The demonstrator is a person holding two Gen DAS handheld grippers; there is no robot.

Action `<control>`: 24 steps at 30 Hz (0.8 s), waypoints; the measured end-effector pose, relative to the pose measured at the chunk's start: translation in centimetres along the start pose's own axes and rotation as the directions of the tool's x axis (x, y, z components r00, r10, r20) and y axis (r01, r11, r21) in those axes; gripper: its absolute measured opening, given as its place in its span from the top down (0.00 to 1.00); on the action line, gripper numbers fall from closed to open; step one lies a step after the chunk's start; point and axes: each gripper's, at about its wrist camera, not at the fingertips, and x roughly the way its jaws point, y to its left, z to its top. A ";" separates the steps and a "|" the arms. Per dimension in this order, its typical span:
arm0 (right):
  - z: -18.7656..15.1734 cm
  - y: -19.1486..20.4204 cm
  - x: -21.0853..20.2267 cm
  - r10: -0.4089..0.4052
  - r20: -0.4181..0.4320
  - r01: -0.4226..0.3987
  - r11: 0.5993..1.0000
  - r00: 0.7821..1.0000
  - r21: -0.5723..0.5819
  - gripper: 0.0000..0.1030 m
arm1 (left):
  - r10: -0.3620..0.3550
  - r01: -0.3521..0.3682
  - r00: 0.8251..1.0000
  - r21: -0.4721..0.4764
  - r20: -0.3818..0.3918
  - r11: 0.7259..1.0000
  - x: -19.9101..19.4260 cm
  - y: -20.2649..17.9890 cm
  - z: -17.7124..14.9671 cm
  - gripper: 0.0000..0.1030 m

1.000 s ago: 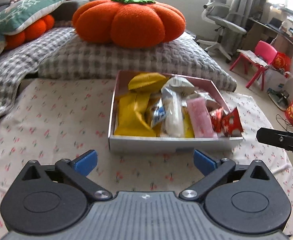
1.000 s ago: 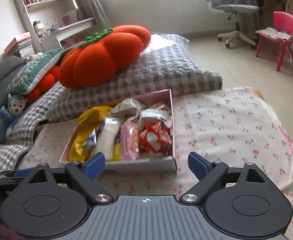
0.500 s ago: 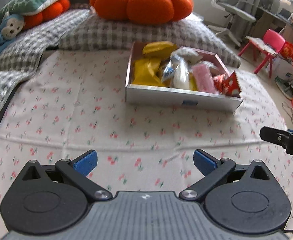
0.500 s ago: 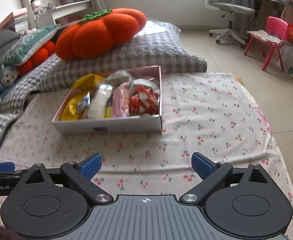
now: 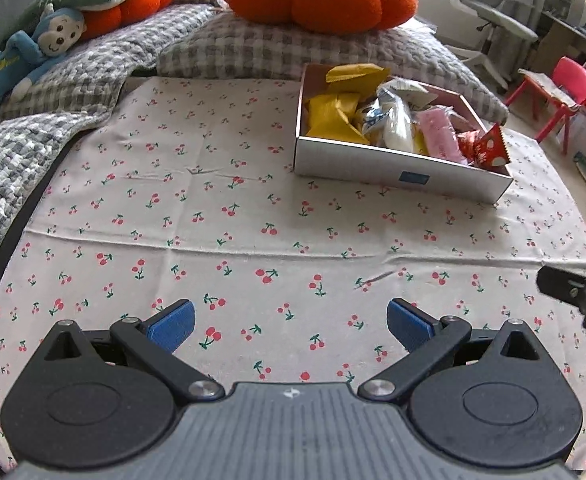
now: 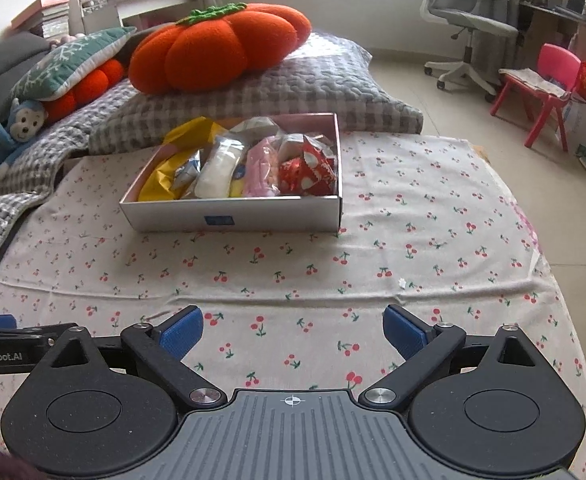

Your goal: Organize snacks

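Now I see the white box (image 6: pixel 229 212) of snacks (image 6: pixel 249 164) at 11 o'clock on the cherry cloth (image 6: pixel 413 240): yellow, white, pink and red wrappers, packed tight. My left gripper (image 5: pixel 291 322) and right gripper (image 6: pixel 293 330) both stand wide apart, holding nothing.

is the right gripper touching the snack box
Apart. The right wrist view shows the right gripper open and empty, with a broad stretch of bare cherry-print cloth between its fingertips and the snack box.
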 end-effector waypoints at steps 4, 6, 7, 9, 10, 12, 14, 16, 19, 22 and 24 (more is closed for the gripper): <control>-0.2 0.0 0.1 0.001 -0.021 -0.001 1.000 1.000 0.011 0.05 | -0.003 0.003 1.000 -0.004 0.023 1.000 -0.5 -0.2 0.0 0.00; -0.3 0.0 0.2 -0.002 -0.024 0.002 1.000 1.000 0.007 0.05 | -0.003 0.003 1.000 -0.005 0.027 1.000 -0.6 -0.3 0.0 0.00; -0.3 0.0 0.2 -0.004 -0.026 0.004 1.000 1.000 0.006 0.05 | -0.001 0.001 1.000 -0.005 0.028 1.000 -0.6 -0.4 0.0 0.00; -0.4 0.0 0.2 -0.004 -0.029 0.005 1.000 1.000 0.008 0.05 | 0.000 0.000 1.000 -0.006 0.029 1.000 -0.6 -0.5 0.0 0.00; -0.4 0.0 0.3 -0.005 -0.030 0.005 1.000 1.000 0.009 0.05 | -0.001 0.001 1.000 -0.006 0.030 1.000 -0.6 -0.5 0.0 0.00; -0.5 0.0 0.3 -0.007 -0.032 0.007 1.000 0.999 0.006 0.05 | 0.000 0.000 1.000 -0.007 0.031 1.000 -0.6 -0.5 0.0 0.00; -0.5 0.1 0.3 -0.010 -0.033 0.010 1.000 0.999 0.002 0.05 | 0.000 0.000 0.999 -0.009 0.033 1.000 -0.6 -0.5 0.0 0.00; -0.6 0.1 0.4 -0.010 -0.035 0.010 1.000 0.999 -0.003 0.05 | 0.003 -0.003 0.999 -0.013 0.035 1.000 -0.6 -0.5 -0.1 0.00; -0.7 0.3 0.5 -0.012 -0.036 0.012 1.000 0.999 -0.009 0.05 | 0.008 -0.007 0.999 -0.014 0.035 1.000 -0.6 -0.5 -0.1 0.00; -0.7 0.3 0.6 -0.012 -0.039 0.012 1.000 0.999 -0.014 0.05 | 0.006 -0.005 0.999 -0.017 0.039 1.000 -0.7 -0.4 -0.1 0.00; -0.8 0.4 0.6 -0.013 -0.041 0.013 1.000 0.999 -0.016 0.05 | 0.004 -0.004 0.999 -0.018 0.041 1.000 -0.8 -0.4 -0.1 0.00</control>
